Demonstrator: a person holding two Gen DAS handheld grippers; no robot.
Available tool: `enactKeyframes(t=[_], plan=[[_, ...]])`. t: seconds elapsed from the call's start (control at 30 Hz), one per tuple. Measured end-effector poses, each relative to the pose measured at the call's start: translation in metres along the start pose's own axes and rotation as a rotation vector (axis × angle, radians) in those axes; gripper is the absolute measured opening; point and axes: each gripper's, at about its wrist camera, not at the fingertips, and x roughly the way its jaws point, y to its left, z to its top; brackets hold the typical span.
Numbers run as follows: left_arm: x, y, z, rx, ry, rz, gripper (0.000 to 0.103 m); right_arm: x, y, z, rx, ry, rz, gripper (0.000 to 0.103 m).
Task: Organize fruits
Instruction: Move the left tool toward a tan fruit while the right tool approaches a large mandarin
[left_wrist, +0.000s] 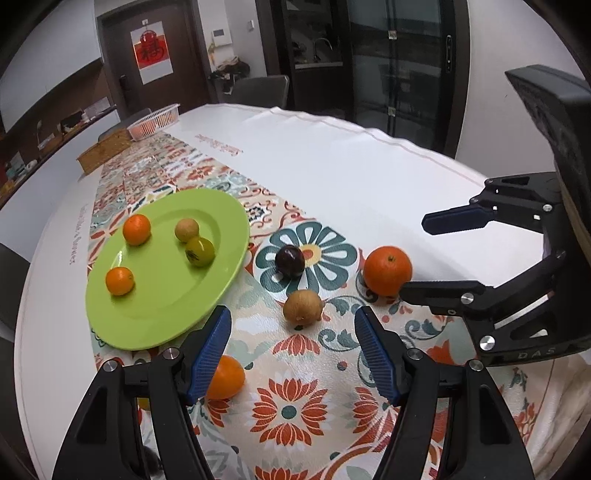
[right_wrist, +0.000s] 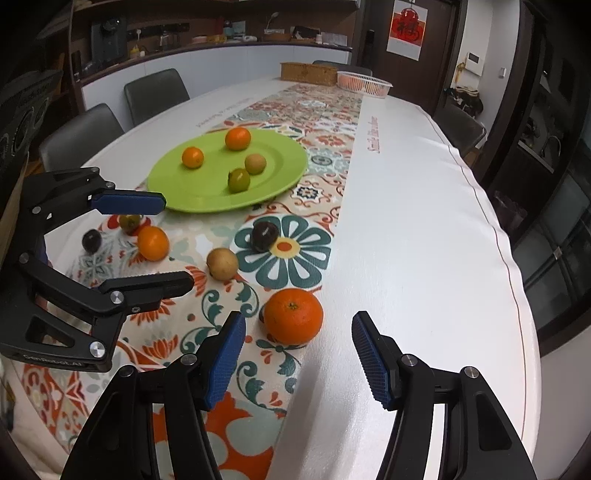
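In the left wrist view, the left tongs (left_wrist: 293, 354) fill the bottom of the frame with their blue pads wide apart and nothing between them. Just above the gap, at centre, lies a brown kiwi (left_wrist: 303, 307), its long axis roughly level across the frame, its stem nub toward the lower edge. Above it sits a dark plum (left_wrist: 290, 261) on a teal flower of the patterned runner (left_wrist: 295, 406), and to the right a big orange (left_wrist: 388, 270), stem dimple up, touching or nearly touching the lower finger of the right tongs (left_wrist: 413, 254), which enter from the right edge, also apart and empty. A small orange (left_wrist: 227, 376) lies partly behind the left pad. The green plate (left_wrist: 166, 306) at left centre holds two small oranges, a tan fruit and a green one that touch each other. In the right wrist view, the right tongs (right_wrist: 297, 358) at the bottom stand apart, and the big orange (right_wrist: 293, 316) lies just above the gap, nearer the left pad, dimple up. The kiwi (right_wrist: 222, 263) and plum (right_wrist: 264, 237) lie higher, centre left. The left tongs (right_wrist: 177, 245) come in from the left edge, apart, with a small orange (right_wrist: 153, 243), a second plum (right_wrist: 91, 240) and a greenish fruit (right_wrist: 130, 222) between their fingers in the frame, resting on the surface (right_wrist: 424, 240). The plate (right_wrist: 207, 195) sits upper centre.
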Motion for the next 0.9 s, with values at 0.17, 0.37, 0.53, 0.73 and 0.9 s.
enactKeyframes(t=[0.17,0.37,0.53,0.73,0.9], plan=[[0.016,0.003,0.001,-0.014,0.031,-0.006,0.065,0.01,-0.002,-0.002,0.002,0.021,0.001,0.061],[0.028,0.002,0.001,-0.022,0.06,-0.025,0.059,0.02,-0.003,-0.004,0.007,0.04,0.015,0.061],[0.035,0.003,0.003,-0.042,0.076,-0.034,0.054,0.025,-0.004,-0.004,0.009,0.046,0.024,0.061],[0.043,0.004,0.005,-0.066,0.09,-0.037,0.048,0.033,-0.01,-0.003,0.043,0.051,0.041,0.06],[0.047,0.002,0.006,-0.068,0.104,-0.043,0.04,0.036,-0.011,-0.002,0.057,0.05,0.062,0.053]])
